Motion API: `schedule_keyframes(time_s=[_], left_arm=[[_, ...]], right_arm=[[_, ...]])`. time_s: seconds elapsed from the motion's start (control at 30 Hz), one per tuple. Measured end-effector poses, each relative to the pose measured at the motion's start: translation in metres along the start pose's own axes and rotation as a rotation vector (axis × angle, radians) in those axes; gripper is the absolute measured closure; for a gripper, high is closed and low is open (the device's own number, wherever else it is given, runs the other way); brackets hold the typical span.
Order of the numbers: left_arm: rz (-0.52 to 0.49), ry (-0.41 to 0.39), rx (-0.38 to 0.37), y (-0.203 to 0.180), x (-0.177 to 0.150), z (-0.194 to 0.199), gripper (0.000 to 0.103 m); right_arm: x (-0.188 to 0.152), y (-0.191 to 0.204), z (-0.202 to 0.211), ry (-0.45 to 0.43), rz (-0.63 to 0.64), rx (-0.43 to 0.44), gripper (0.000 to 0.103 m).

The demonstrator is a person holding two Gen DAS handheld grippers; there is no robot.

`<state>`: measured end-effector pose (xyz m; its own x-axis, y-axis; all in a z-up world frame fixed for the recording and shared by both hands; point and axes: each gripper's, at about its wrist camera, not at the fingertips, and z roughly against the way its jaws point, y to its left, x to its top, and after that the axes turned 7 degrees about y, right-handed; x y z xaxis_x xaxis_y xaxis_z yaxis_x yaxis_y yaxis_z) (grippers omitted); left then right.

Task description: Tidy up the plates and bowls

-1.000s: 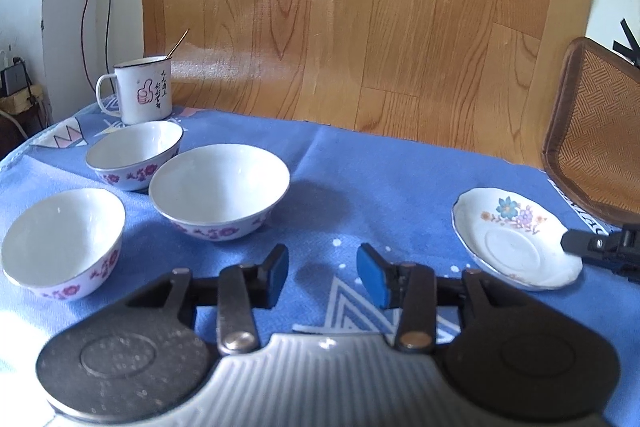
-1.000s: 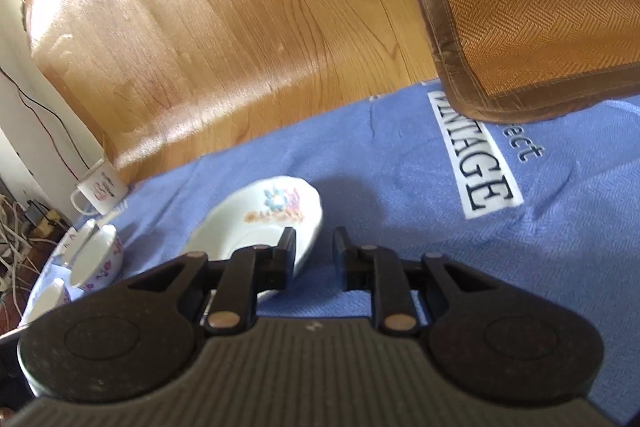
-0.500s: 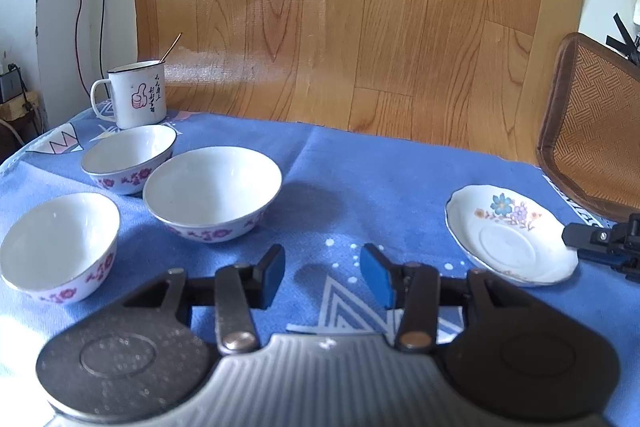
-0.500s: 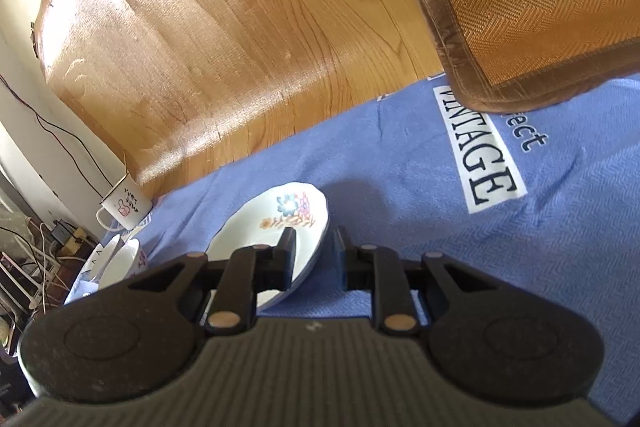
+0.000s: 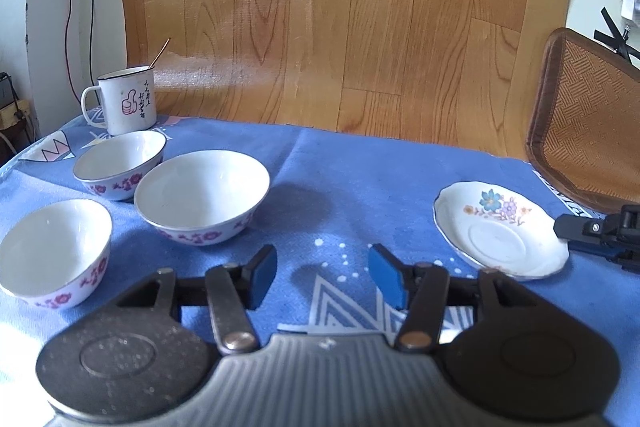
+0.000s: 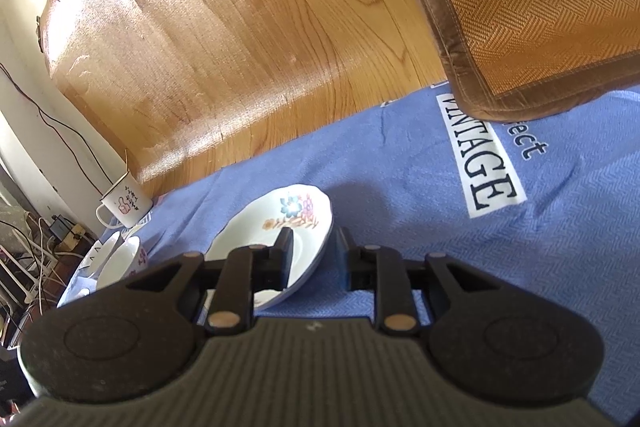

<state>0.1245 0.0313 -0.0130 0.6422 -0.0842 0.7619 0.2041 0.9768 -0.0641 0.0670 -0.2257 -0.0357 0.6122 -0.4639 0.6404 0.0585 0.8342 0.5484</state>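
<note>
Blue cloth tabletop (image 5: pixel 360 179): left gripper (image 5: pixel 322 275), just opening, holds nothing; right gripper (image 6: pixel 310 255) straddles, unclamped, the white flowered saucer's (image 6: pixel 256 239) rim.

bowls (image 5: pixel 201 197) left, plate (image 5: pixel 500 229) right, on cloth (image 5: pixel 360 179)

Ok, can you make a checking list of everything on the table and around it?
Surface: blue tablecloth, printed.
Job's things: middle bowl, back bowl, near bowl, all left; flowered saucer, right.
Clutter: enamel mug holding a thin stick.
Grippers: left gripper open, empty, jaws just been opening; right gripper open, straddling the saucer's rim.
Cables: wire down the wall; cable tangle beside the table.
Surroundings: wood-grain sheet, woven mat.
</note>
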Motion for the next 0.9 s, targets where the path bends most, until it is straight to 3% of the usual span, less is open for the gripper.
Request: schedule_keyframes(time_s=[0.9], left_arm=[[-0.007,0.008,-0.034,0.0007,0.0013,0.0003,0.046]], right_arm=[[0.0003,-0.0024,0.0017,-0.008,-0.008,-0.001,0.074]])
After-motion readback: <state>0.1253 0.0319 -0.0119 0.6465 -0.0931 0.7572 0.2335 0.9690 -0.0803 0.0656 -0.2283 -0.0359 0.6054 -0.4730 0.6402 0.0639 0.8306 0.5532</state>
